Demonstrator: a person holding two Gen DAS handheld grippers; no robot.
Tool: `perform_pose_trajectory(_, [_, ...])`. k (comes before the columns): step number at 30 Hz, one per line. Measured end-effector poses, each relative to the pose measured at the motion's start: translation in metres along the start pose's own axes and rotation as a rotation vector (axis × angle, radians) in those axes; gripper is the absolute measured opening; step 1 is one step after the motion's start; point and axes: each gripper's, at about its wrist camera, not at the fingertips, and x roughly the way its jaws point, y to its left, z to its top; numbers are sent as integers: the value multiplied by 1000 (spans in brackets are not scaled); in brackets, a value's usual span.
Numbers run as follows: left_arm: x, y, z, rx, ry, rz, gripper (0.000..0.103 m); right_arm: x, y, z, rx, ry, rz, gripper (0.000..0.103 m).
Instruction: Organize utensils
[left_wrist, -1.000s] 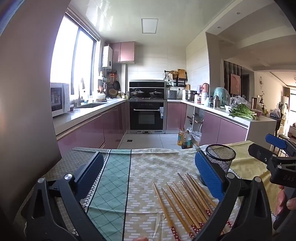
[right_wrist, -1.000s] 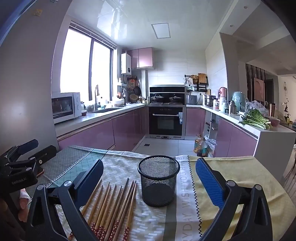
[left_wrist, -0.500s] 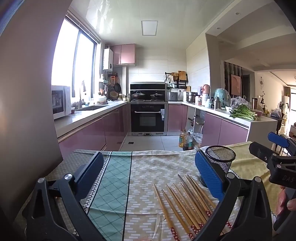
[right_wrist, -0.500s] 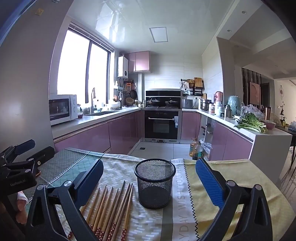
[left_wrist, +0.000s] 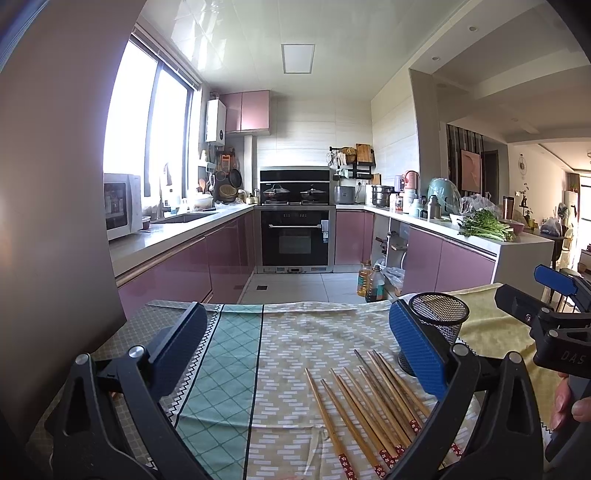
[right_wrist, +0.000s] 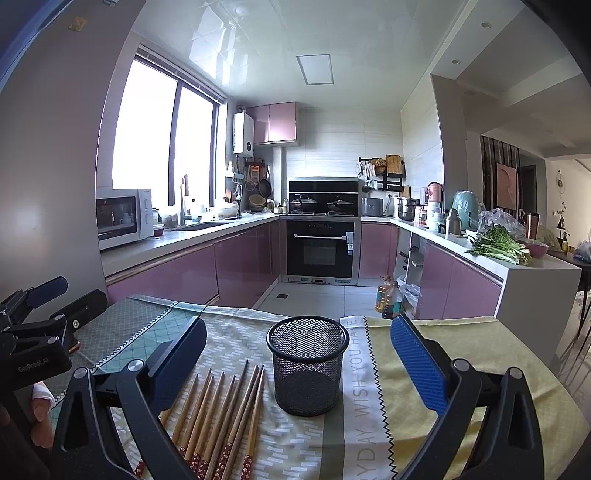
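Several wooden chopsticks (left_wrist: 369, 402) with red patterned ends lie side by side on the tablecloth, also in the right wrist view as chopsticks (right_wrist: 218, 413). A black mesh holder (right_wrist: 308, 369) stands upright just right of them, empty; in the left wrist view the holder (left_wrist: 439, 321) sits behind my right finger. My left gripper (left_wrist: 295, 343) hovers open over the cloth, left of the chopsticks. My right gripper (right_wrist: 295, 354) is open, with the holder between its fingers' lines and nothing gripped.
The table (left_wrist: 229, 369) carries a green, beige and yellow patterned cloth; its far edge drops to the kitchen floor. Oil bottles (right_wrist: 388, 295) stand on the floor beyond. A person's hand (left_wrist: 569, 402) holds the right tool. Purple cabinets and an oven (right_wrist: 319, 247) are far back.
Both views have tilted up and pulled back slightly, so the table sits lower in frame. Chopsticks and holder have not moved. Both grippers stay open.
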Motion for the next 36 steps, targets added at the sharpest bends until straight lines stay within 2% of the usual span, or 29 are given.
perform_pose_trajectory(36, [-2, -2, 5, 0, -13, -1, 97, -2, -1, -1, 2, -5, 2, 97])
